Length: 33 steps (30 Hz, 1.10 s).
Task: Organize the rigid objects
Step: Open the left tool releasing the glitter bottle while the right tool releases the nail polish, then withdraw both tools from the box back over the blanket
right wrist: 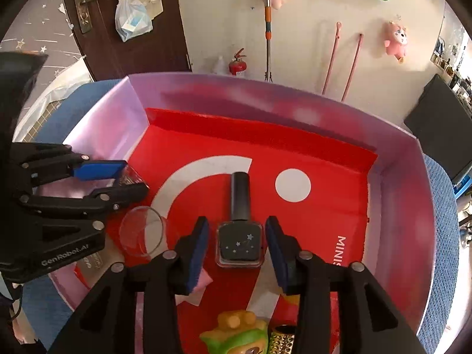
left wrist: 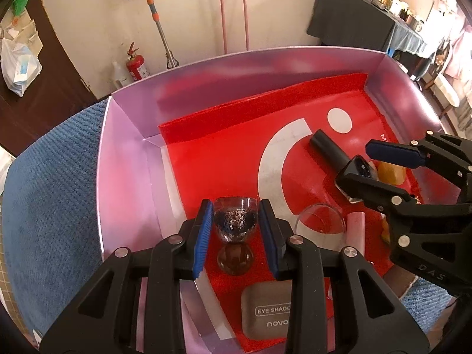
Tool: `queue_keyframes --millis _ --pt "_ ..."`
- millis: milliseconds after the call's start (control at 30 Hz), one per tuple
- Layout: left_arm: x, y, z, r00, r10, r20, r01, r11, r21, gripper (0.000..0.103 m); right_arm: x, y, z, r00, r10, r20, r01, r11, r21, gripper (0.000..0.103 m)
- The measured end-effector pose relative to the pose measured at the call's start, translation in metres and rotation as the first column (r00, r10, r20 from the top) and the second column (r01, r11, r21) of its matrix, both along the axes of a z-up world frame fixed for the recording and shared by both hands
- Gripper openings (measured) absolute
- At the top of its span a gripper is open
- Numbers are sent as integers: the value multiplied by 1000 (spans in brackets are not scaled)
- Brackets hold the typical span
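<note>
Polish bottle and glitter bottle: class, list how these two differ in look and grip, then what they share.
The polish bottle is dark with a tall black cap; the glitter bottle is clear, showing sparkly flakes. The polish bottle lies free between the right gripper's open jaws; the glitter bottle is clamped in the left gripper. Both are small and inside the pink box.

In box (right wrist: 413, 206): polish bottle (right wrist: 239, 236) lying mid-floor, cup (right wrist: 141, 231) to its left, toy (right wrist: 236, 336) nearest.

Bright, sharp centre; fisheye warp, dark vignette at corners.
</note>
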<state>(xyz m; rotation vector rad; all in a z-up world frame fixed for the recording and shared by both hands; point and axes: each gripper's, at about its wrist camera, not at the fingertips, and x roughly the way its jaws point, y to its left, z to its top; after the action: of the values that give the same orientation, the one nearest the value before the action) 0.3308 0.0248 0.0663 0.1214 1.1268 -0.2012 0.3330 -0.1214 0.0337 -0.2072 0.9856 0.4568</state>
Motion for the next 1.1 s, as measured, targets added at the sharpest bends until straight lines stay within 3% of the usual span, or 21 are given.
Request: queue_keyframes --millis 333,367,400,433,467,633,800,967,1100 --pt "-45 1 44 997 -6 83 15 994 -105 32 -28 -17 31 999 -17 45 15 999 51 50" --pt "-53 2 50 995 -8 98 20 992 -122 35 -32 -20 36 998 -20 53 17 998 59 52" --pt "-63 2 58 992 -9 124 27 990 -139 53 -40 -24 42 997 -24 69 19 997 71 55" --pt "-74 3 66 987 -5 159 31 987 -157 74 -45 -25 46 997 -26 79 20 997 78 57" --pt "-82 4 72 981 -3 192 38 984 -176 78 -54 -29 53 995 -28 96 19 996 92 59" --pt "-133 -2 103 954 -11 300 87 966 -243 78 -101 -46 79 985 -31 171 7 990 139 65" --pt "-183 -5 121 914 12 406 94 966 -240 80 -152 -61 98 965 -41 259 -8 983 184 78" --pt "-223 0 122 860 72 505 61 969 -241 92 -202 -76 109 944 -65 323 -15 971 238 100" --pt "-248 1 110 836 104 538 13 978 -209 92 -234 -78 101 932 -71 357 -13 974 227 103"
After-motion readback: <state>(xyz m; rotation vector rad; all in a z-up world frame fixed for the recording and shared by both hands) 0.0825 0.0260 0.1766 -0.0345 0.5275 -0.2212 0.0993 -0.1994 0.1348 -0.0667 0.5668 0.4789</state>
